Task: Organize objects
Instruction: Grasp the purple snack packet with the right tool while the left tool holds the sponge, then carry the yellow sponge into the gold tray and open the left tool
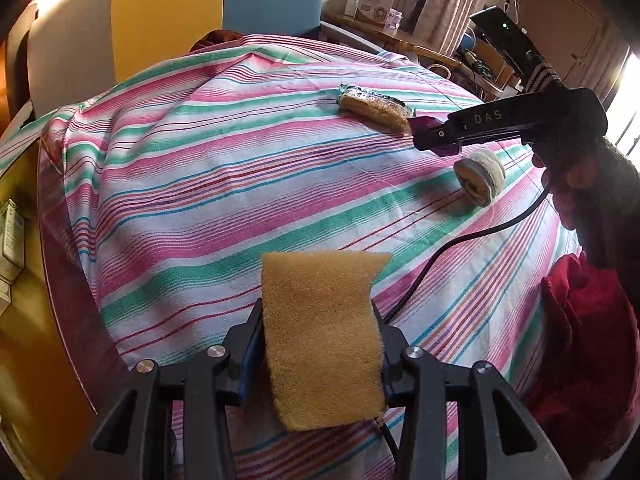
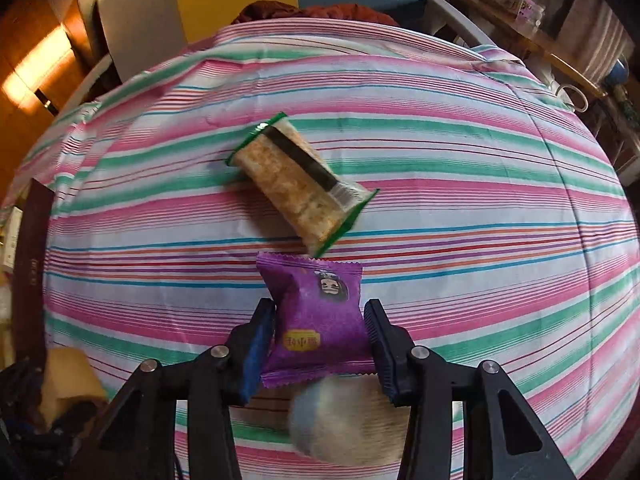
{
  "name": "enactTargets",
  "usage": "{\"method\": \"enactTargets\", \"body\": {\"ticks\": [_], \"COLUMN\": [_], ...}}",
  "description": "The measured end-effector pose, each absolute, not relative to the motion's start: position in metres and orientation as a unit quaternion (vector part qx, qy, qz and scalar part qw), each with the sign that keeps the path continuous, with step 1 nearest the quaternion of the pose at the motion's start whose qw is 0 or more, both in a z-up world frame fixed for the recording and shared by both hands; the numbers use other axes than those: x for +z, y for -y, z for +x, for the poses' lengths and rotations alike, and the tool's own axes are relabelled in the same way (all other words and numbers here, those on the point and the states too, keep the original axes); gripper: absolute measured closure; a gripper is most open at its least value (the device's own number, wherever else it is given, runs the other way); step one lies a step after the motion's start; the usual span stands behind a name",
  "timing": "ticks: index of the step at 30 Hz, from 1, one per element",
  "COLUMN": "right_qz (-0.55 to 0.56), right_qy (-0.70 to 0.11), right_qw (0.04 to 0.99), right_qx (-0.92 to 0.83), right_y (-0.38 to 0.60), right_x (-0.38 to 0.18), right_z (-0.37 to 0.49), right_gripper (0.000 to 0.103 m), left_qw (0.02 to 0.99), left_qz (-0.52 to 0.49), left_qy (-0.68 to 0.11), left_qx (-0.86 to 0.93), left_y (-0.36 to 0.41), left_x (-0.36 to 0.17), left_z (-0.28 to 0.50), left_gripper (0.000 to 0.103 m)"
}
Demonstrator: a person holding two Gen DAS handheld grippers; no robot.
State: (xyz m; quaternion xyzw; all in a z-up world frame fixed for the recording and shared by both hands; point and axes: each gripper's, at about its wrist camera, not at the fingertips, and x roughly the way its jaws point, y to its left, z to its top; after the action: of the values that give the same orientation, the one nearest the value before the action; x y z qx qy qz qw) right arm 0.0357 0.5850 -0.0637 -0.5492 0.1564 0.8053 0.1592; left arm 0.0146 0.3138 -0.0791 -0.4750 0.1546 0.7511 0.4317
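Observation:
My left gripper [image 1: 318, 330] is shut on a yellow sponge [image 1: 320, 332] and holds it above the striped cloth [image 1: 224, 184]. My right gripper [image 2: 320, 320] is shut on a purple snack packet [image 2: 318, 320]; in the left wrist view the right gripper [image 1: 424, 136] is at the right with the purple packet [image 1: 426, 124] at its tip. A clear green-edged cracker packet [image 2: 300, 184] lies on the cloth just beyond the purple packet; it also shows in the left wrist view [image 1: 374, 106]. A rolled white sock [image 1: 480, 176] lies below the right gripper, blurred in the right wrist view [image 2: 352, 420].
A red cloth [image 1: 580, 344] lies at the table's right edge. A black cable [image 1: 460, 248] runs across the cloth. A chair back [image 2: 136, 16] stands beyond the far edge. A wooden side table [image 1: 392, 36] with boxes is at the back right.

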Motion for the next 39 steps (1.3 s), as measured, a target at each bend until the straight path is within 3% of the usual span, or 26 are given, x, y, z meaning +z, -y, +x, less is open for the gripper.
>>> {"method": "enactTargets", "body": {"ticks": [7,12,31,39], "right_qz": [-0.524,-0.537,-0.519,-0.517], "right_qy": [-0.153,-0.092,-0.122,-0.101], "right_qw": [0.109,0.101,0.096,0.097], "right_qx": [0.831,0.832,0.841,0.844], "right_y": [-0.519,-0.484,-0.487,-0.483], "right_x": [-0.067,-0.085,-0.088,-0.086], "right_z": [0.035,0.031,0.032,0.033], "right_gripper": [0.056,0.056,0.053,0.053], "left_qw": [0.438,0.439,0.383,0.309], "left_qz": [-0.455,-0.442,-0.436,-0.427], "left_qy": [-0.13,-0.105,-0.05,-0.006], "left_qx": [0.764,0.775,0.813,0.85], "left_y": [-0.288,-0.269,-0.194,-0.129], "left_x": [-0.053,-0.033,-0.01,0.006], "left_z": [0.022,0.026,0.013,-0.019], "left_gripper": [0.058,0.058,0.058,0.058]}}
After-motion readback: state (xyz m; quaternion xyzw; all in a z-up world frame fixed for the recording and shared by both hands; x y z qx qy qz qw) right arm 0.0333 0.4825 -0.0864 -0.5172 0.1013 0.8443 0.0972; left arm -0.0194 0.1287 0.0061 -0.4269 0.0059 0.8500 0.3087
